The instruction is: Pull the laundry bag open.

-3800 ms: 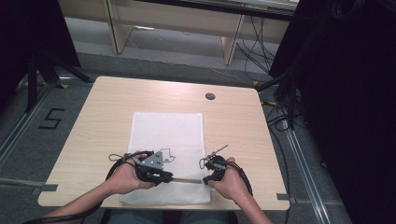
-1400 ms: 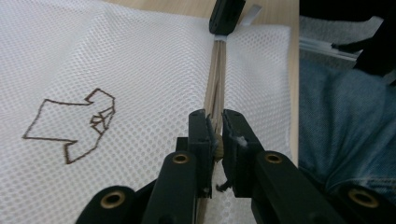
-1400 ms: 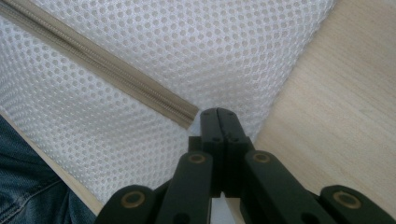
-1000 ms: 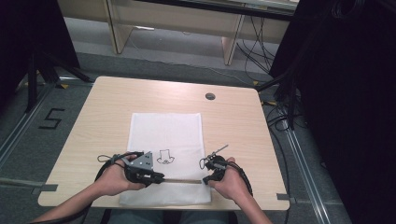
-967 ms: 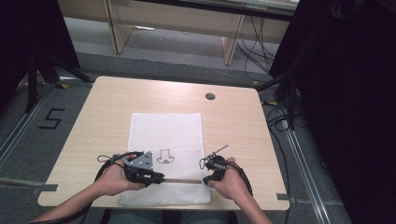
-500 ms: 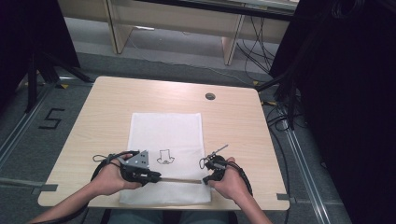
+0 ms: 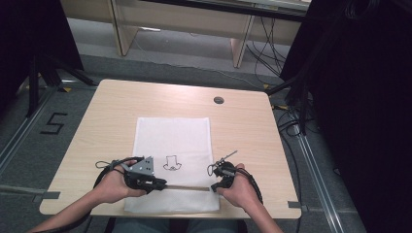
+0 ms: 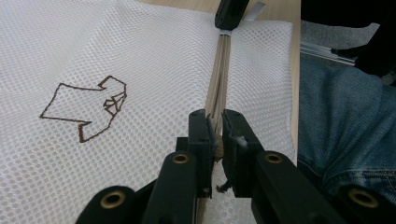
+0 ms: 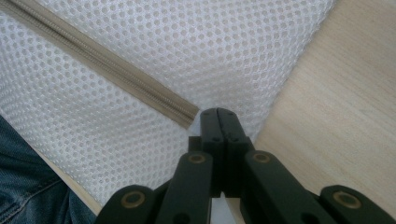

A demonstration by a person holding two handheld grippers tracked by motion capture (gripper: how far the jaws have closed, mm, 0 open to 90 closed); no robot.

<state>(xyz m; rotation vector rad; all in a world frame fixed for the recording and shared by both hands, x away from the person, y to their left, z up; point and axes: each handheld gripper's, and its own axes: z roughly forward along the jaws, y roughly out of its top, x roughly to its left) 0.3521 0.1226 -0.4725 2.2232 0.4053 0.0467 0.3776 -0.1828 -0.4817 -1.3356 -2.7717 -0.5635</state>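
A white mesh laundry bag (image 7: 171, 160) lies flat near the table's (image 7: 243, 131) front edge, its beige zipper (image 7: 187, 187) running across between the hands. The left gripper (image 8: 215, 133) pinches the zipper's slider end, apparently to draw it along the track. The right gripper (image 9: 218, 122), jaws pressed together, bears on the mesh at the zipper's far end, likely anchoring the bag so the cloth stays taut against that pull. A brown printed mark (image 8: 86, 109) sits beside the zipper.

zip pull (image 8: 215, 140) hidden betw. fingers, forearms cut off
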